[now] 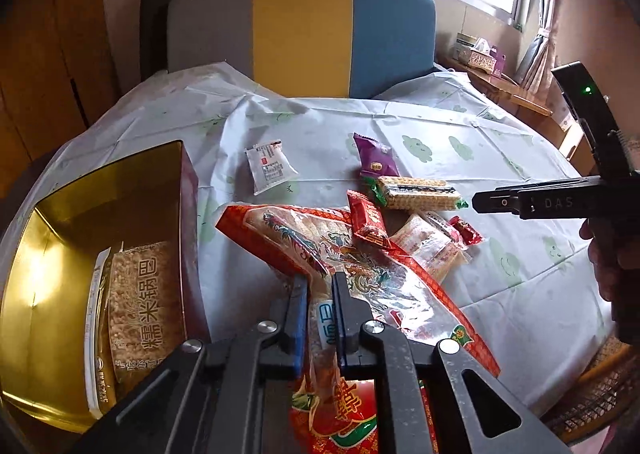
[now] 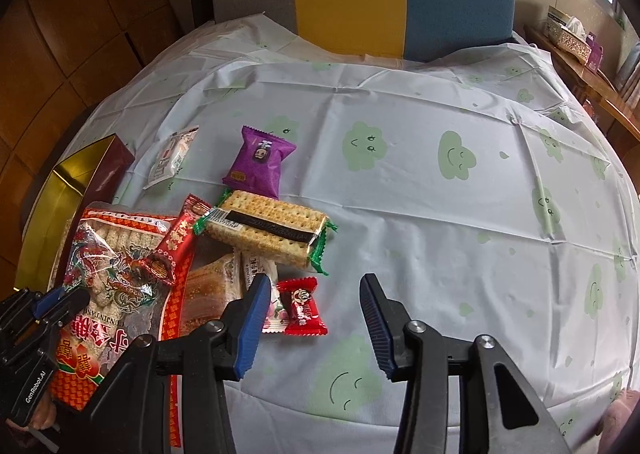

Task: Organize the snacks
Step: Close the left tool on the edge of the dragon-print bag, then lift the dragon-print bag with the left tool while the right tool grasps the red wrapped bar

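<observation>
One gold box (image 1: 48, 222), one purple packet (image 2: 260, 166), two red packets (image 2: 302, 306)

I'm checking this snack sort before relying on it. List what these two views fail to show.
- Gold box: left wrist view, near end covered by the left gripper; beyond the rice cracker pack, its contents are unknown.
- Big red snack bag: bottom cut off by the frame edge in both views.
- Small packs under the red sachet: right wrist view, mostly covered, labels unreadable.
</observation>
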